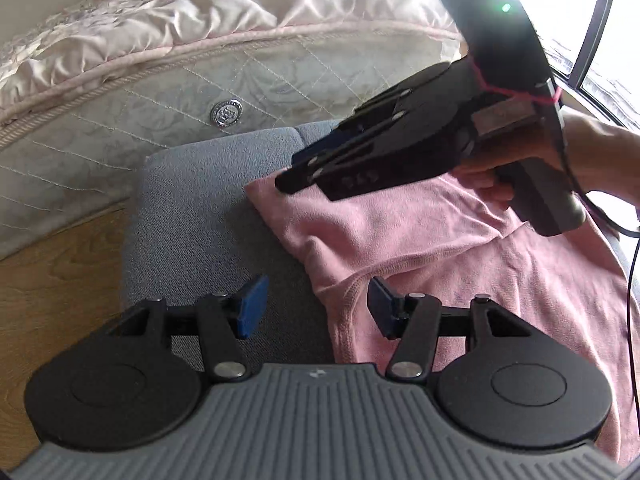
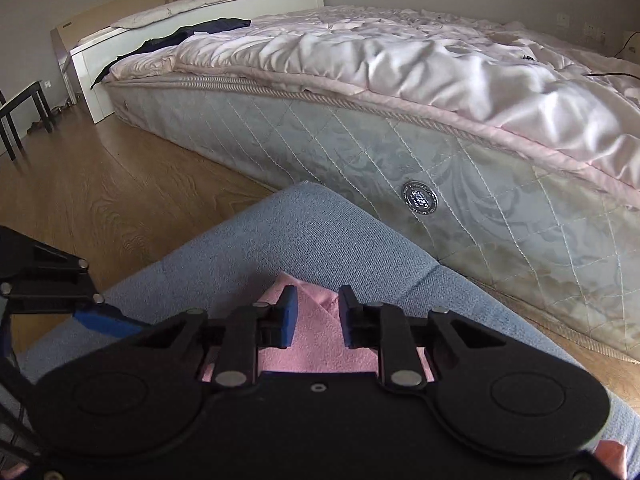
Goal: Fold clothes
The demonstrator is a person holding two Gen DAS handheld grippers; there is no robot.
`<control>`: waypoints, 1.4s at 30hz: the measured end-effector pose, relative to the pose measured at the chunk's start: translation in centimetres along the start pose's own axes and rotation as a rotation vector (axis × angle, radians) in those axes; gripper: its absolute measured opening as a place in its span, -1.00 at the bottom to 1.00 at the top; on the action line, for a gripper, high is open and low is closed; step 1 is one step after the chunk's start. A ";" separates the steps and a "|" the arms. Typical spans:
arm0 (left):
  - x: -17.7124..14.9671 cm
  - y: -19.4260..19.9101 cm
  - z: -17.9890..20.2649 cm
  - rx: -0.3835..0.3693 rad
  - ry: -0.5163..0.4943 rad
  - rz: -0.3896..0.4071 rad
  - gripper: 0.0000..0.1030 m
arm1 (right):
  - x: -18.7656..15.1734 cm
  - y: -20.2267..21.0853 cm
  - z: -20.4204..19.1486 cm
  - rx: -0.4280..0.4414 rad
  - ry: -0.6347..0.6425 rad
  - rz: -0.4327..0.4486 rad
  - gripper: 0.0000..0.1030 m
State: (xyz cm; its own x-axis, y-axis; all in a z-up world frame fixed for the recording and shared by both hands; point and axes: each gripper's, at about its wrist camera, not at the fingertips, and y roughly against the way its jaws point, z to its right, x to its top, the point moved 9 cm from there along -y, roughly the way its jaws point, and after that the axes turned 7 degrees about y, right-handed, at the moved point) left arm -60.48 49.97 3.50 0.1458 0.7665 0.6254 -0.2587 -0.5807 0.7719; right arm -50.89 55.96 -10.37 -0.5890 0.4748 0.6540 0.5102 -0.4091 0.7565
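Note:
A pink garment (image 1: 420,240) lies partly folded on a grey-blue cushion (image 1: 200,208). My left gripper (image 1: 318,306) stands open low over the cushion, with the garment's stitched hem by its right pad (image 1: 382,304). A hand holds my right gripper (image 1: 286,184) from the right, its tips down at the garment's far left corner. In the right wrist view that pink corner (image 2: 316,328) lies in the narrow gap of the right gripper (image 2: 318,312), whose blue pads stand a little apart from it. One left gripper finger (image 2: 100,316) shows at the left edge.
A quilted mattress (image 2: 400,168) with a pale pink cover (image 2: 400,60) stands close behind the cushion (image 2: 320,232). Wooden floor (image 2: 120,184) lies to the left. A dark chair (image 2: 16,112) is far left, a window (image 1: 608,40) and a black cable (image 1: 630,300) are at the right.

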 end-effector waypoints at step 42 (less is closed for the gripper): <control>-10.4 6.1 5.2 -0.183 -0.083 -0.250 0.20 | -15.5 14.4 -5.2 0.039 0.143 -0.258 -0.26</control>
State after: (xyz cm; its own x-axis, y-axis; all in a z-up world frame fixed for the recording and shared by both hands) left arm -58.63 37.04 2.32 0.3017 0.8499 0.4321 -0.3716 -0.3126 0.8742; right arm -37.70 38.64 -9.61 -0.7835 0.4430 0.4358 0.3545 -0.2574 0.8989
